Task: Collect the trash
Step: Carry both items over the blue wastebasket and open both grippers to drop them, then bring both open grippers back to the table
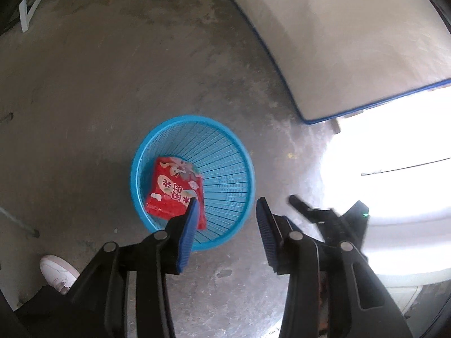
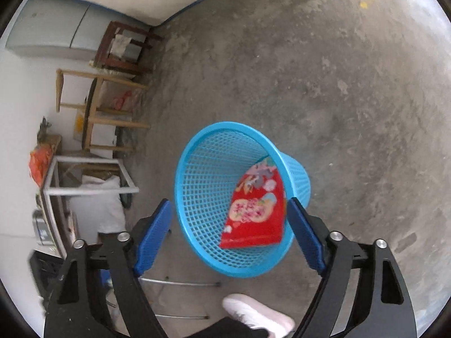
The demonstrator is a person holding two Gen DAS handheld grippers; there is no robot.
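A blue plastic mesh basket (image 1: 194, 119) stands on the concrete floor. Inside it a red snack packet (image 1: 174, 188) leans against the basket wall. My left gripper (image 1: 227, 202) hovers over the basket's near rim, open, with nothing between its blue pads. In the right wrist view the same basket (image 2: 225, 125) and packet (image 2: 256, 211) lie below my right gripper (image 2: 229, 201). That gripper is open wide and its pads touch neither of them. The right gripper's black frame (image 1: 329, 217) shows to the right of the basket in the left wrist view.
A person's white shoe (image 1: 57, 271) (image 2: 256, 314) stands near the basket. A white, blue-edged panel (image 1: 338, 42) lies at the upper right. Wooden stools (image 2: 112, 107), a white frame (image 2: 90, 188) and a grey fridge (image 2: 50, 33) line the wall.
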